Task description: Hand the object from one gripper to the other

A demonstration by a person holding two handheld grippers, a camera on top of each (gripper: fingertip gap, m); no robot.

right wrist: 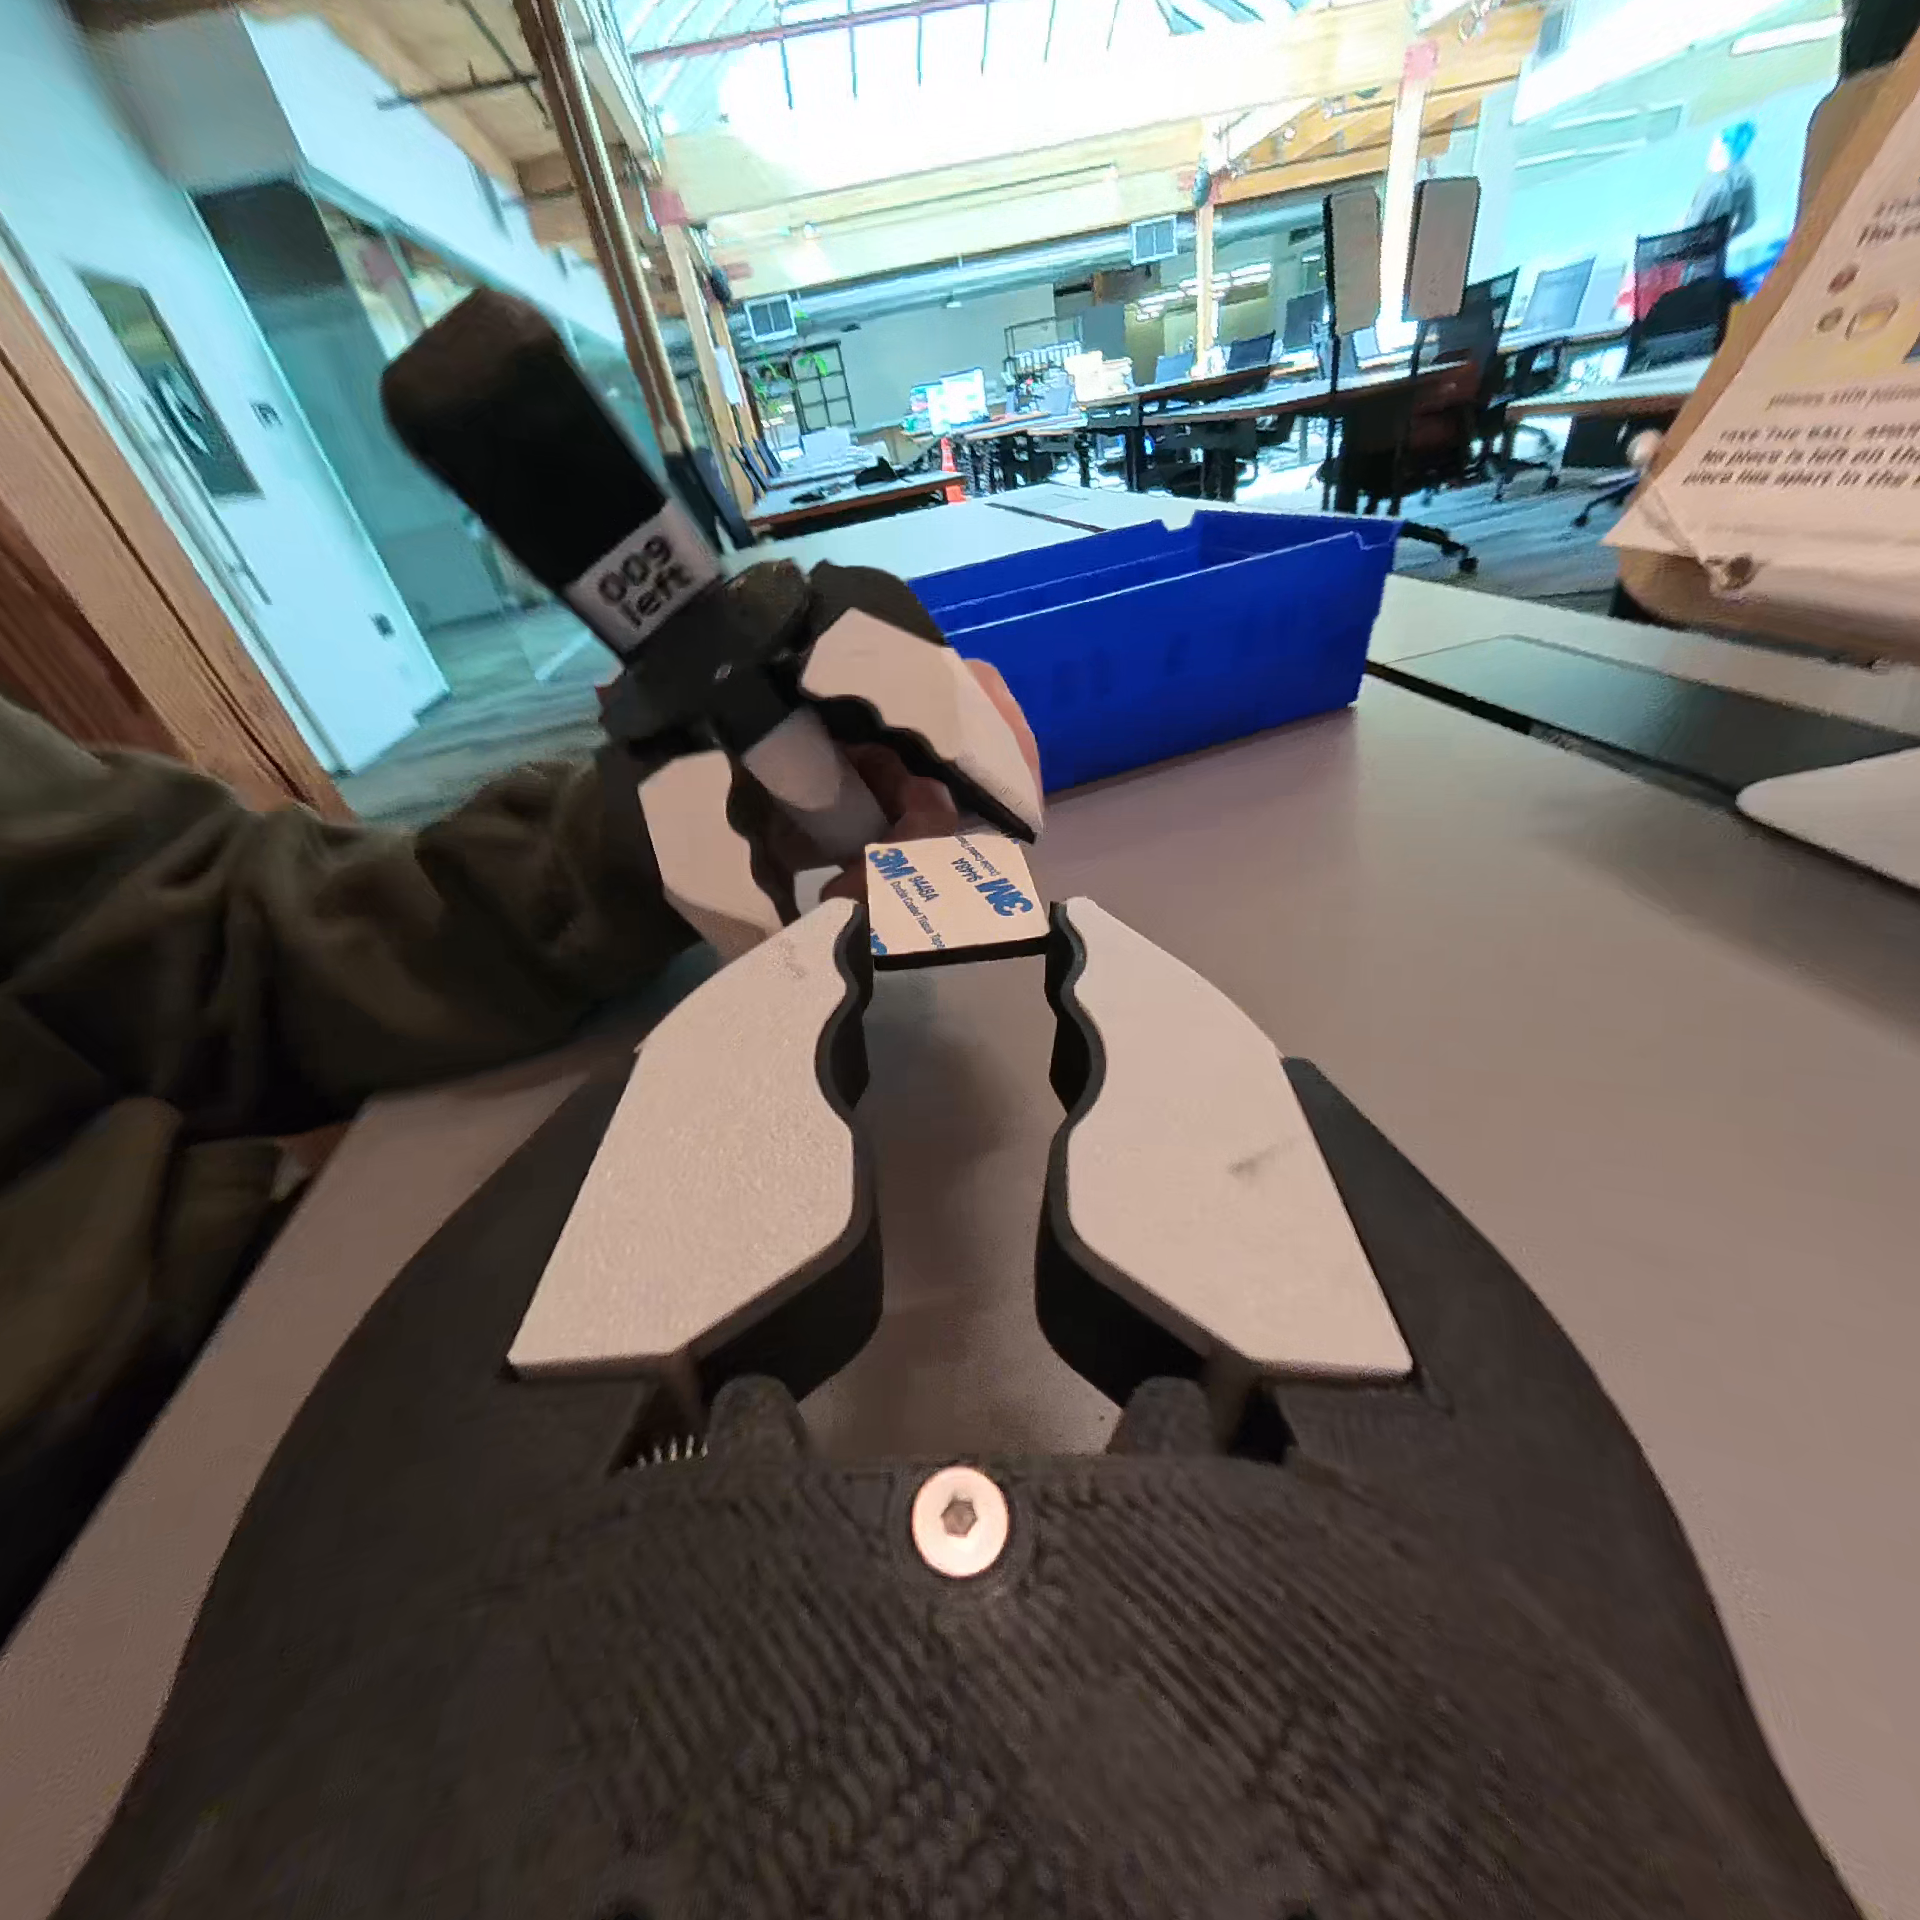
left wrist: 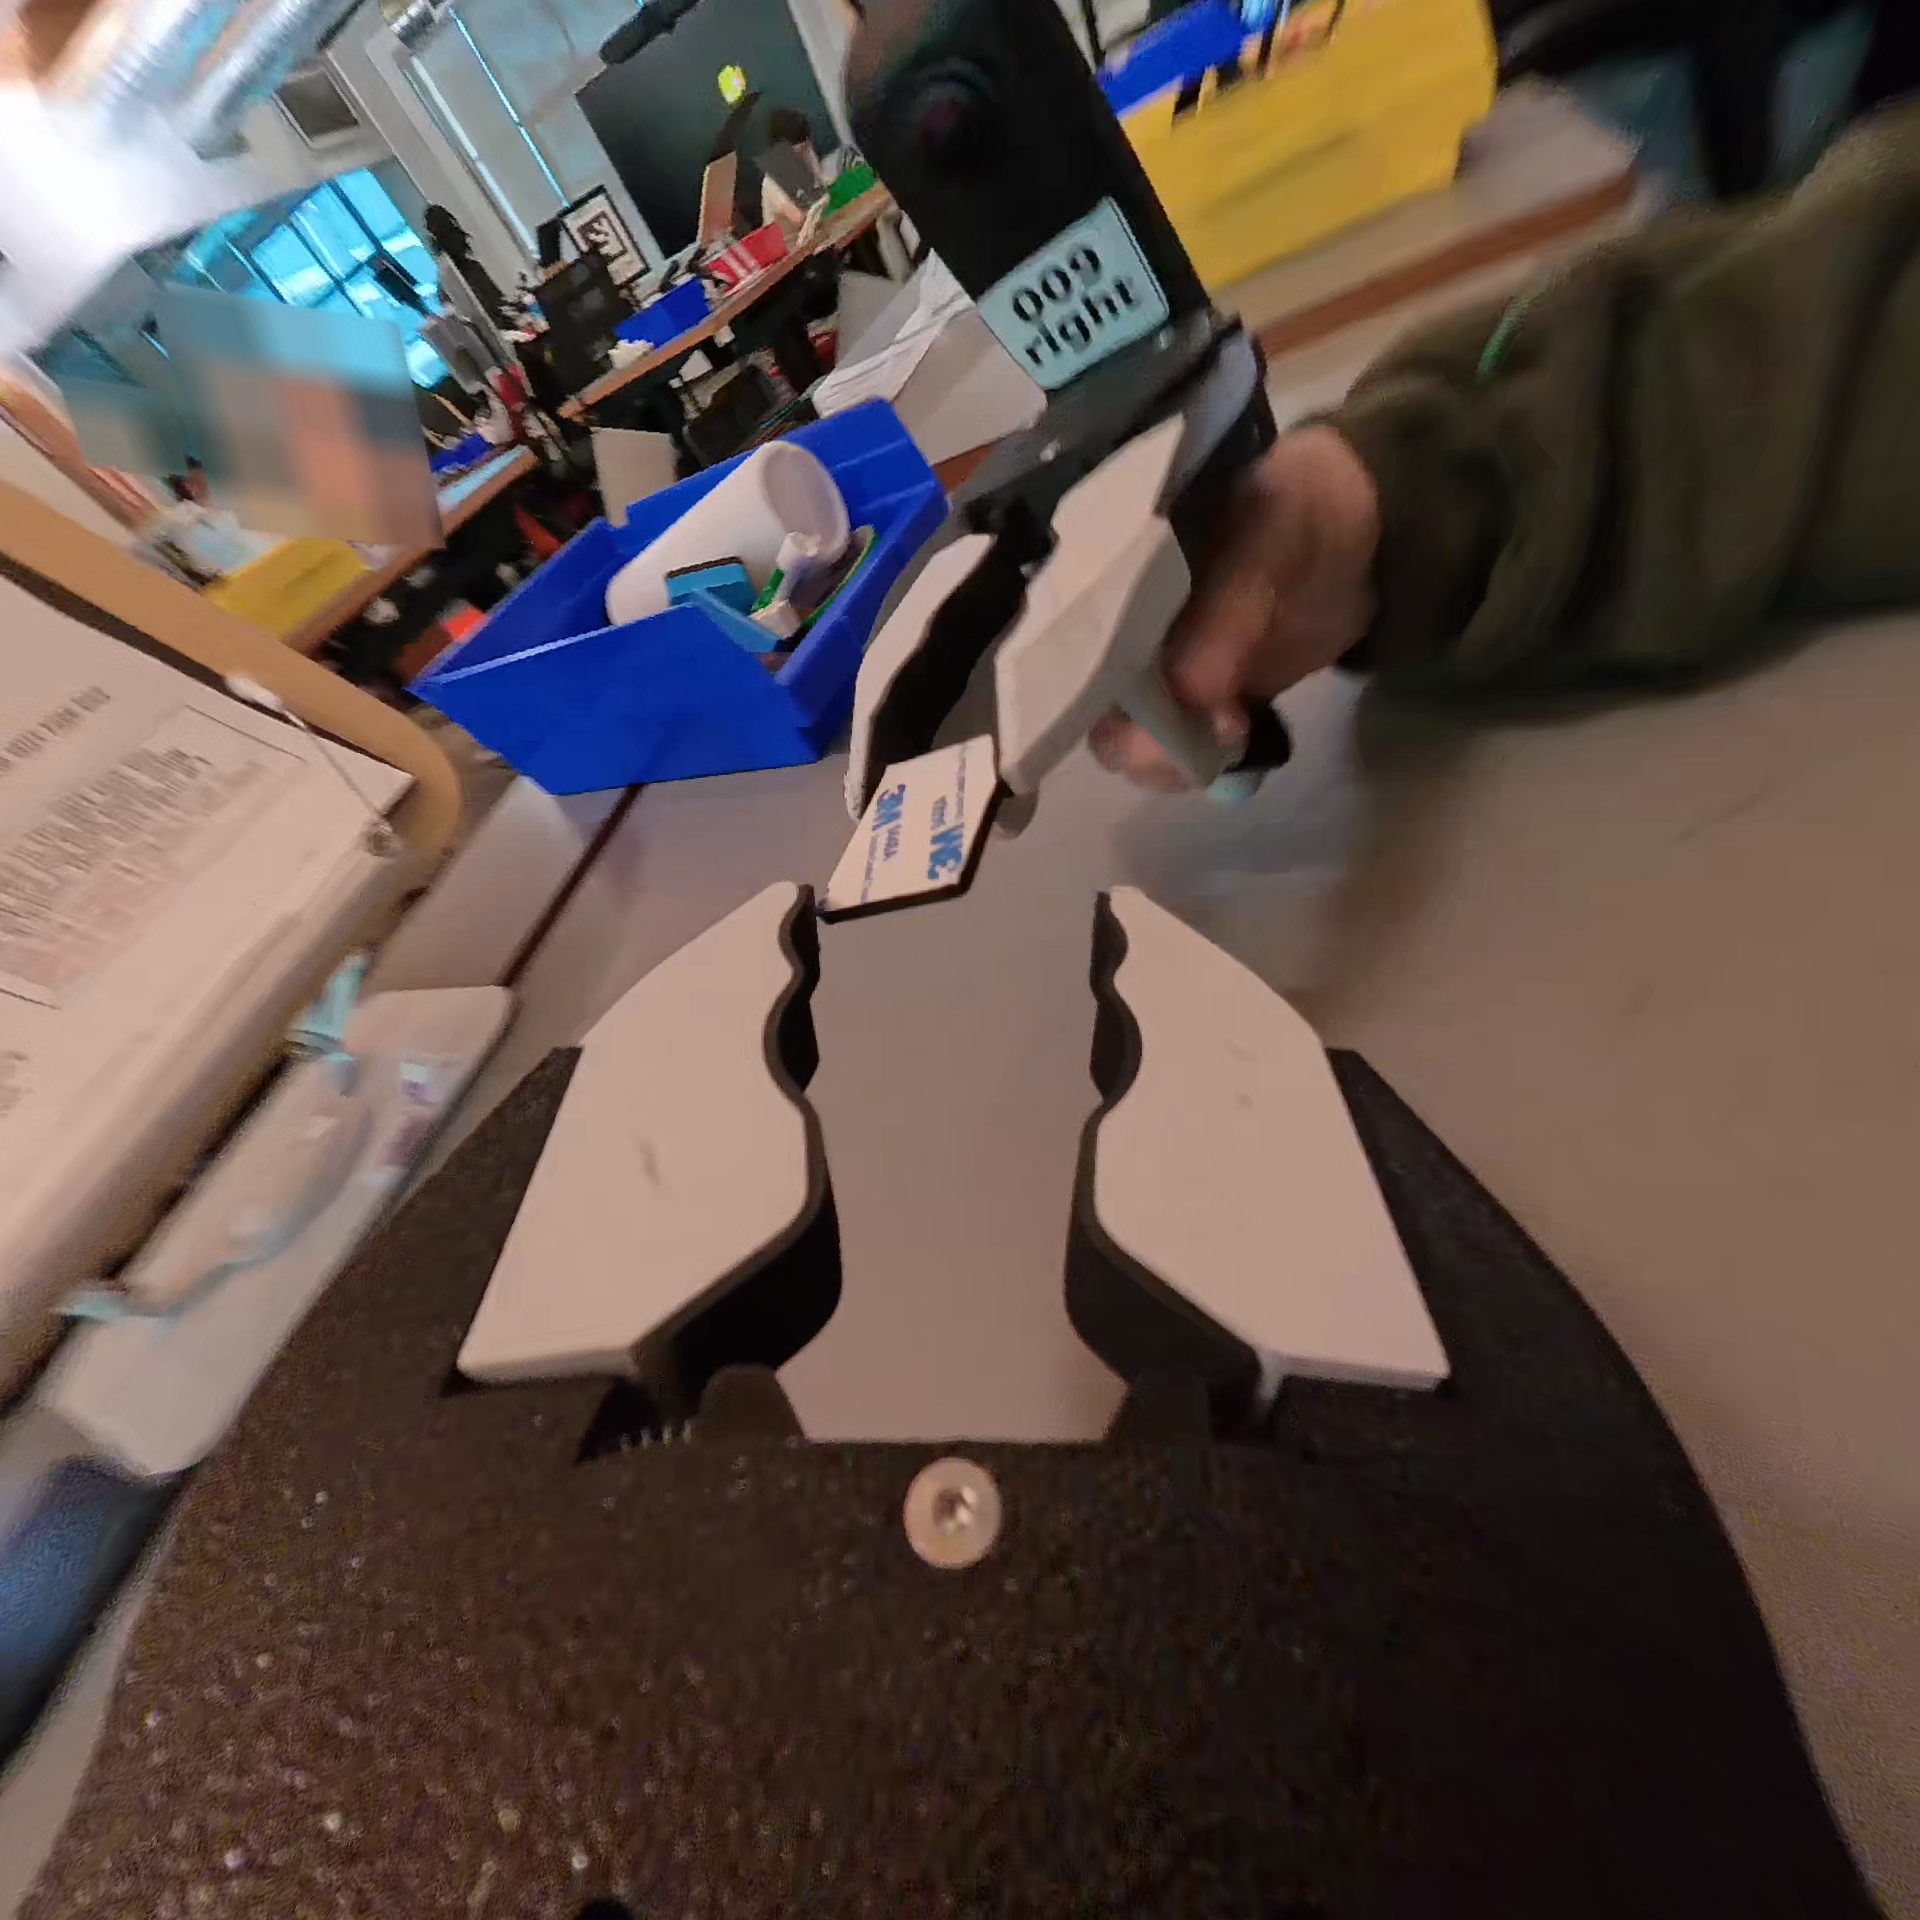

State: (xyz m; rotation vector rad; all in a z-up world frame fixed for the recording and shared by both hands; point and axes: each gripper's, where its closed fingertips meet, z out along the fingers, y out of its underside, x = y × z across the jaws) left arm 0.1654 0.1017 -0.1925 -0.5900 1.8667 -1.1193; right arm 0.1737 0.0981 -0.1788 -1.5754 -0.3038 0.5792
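While right gripper [right wrist: 956, 940] clamps the adhesive pad [right wrist: 956, 899], transfer is pending: left gripper [left wrist: 951, 914] gapes (pad corner seemingly touching its left fingertip), unclosed.

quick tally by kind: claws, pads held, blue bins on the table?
Claws: 2, the left claw and the right claw
Adhesive pad: 1, gripped by the right claw
Blue bin: 1
Total: 4
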